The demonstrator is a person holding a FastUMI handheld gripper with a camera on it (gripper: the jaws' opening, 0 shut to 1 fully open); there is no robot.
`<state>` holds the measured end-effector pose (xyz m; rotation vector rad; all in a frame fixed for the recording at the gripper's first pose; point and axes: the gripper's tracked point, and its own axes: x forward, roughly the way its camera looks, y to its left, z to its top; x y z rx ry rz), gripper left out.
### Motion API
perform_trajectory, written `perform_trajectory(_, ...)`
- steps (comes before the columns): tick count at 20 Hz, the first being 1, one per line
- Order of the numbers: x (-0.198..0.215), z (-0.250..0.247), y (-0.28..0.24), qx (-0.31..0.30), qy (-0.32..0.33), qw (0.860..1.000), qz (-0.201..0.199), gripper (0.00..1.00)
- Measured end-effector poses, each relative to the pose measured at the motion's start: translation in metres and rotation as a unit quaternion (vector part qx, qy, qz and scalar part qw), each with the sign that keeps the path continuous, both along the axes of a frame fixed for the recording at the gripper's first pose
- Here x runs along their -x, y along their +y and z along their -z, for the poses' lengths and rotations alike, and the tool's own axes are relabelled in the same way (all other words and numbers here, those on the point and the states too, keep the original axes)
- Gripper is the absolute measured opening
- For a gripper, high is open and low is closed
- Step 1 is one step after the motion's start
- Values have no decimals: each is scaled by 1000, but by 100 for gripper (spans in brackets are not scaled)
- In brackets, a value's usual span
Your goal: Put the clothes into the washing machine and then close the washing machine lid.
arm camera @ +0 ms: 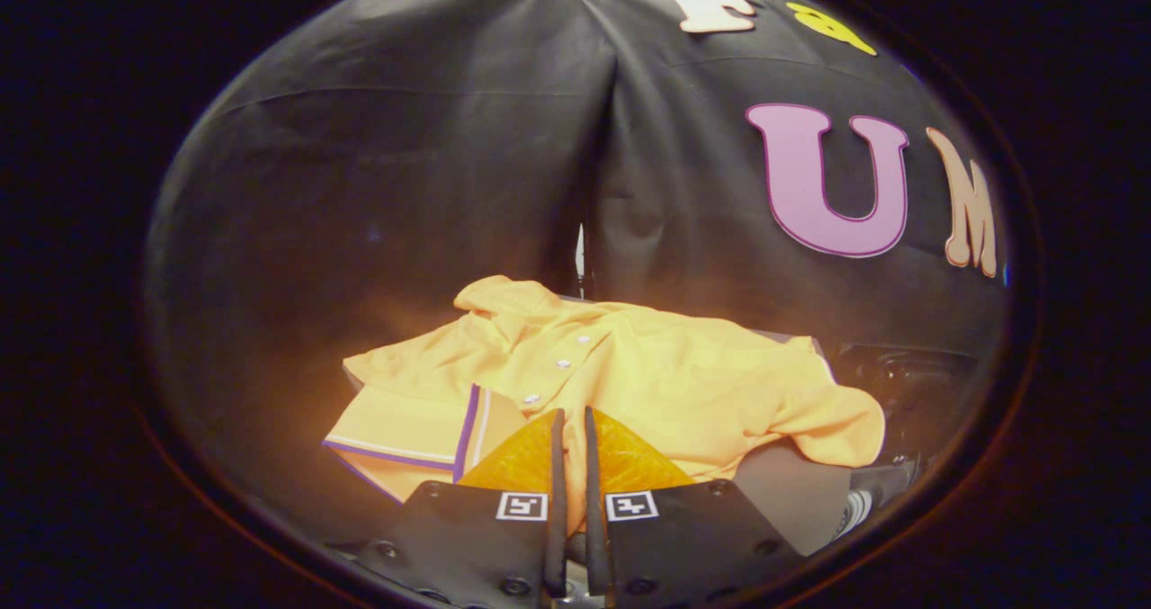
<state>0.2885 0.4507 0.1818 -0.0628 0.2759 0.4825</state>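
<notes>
A yellow polo shirt [647, 375] with white buttons and purple-trimmed sleeve cuffs lies spread over a grey flat surface [791, 492]. Its collar points toward the booth wall. One sleeve hangs off the surface's right side, the other lies folded at the near left. My gripper [573, 425] is at the shirt's near hem, below the button placket. The fingers stand almost together, and a narrow strip of the yellow cloth fills the gap between them. Right of the shirt, a dark glossy hollow [908, 380] looks like the washing machine's opening; I cannot make out its lid.
The black cloth wall [405, 186] rises close behind the shirt, with a seam in the middle. A small ribbed light-coloured part [859, 508] sits low at the right, beside the grey surface's edge.
</notes>
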Motion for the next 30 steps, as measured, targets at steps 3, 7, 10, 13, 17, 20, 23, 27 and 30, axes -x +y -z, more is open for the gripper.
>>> perform_trajectory(3,-7,-9,-28,10,-15,1000,25,9)
perform_trajectory(7,-21,-36,-106,15,-48,994,98,9)
perform_trajectory(10,-33,-58,-180,31,-76,981,174,9)
perform_trajectory(13,-40,-67,-256,62,-90,963,248,9)
perform_trajectory(17,-39,-63,-331,63,-87,943,315,9)
perform_trajectory(20,-44,-51,-361,76,-81,934,340,9)
perform_trajectory(23,-45,-46,-372,70,-83,932,347,25)
perform_trajectory(27,-46,-33,-360,60,-71,938,335,24)
perform_trajectory(30,-48,-32,-354,66,-71,940,327,22)
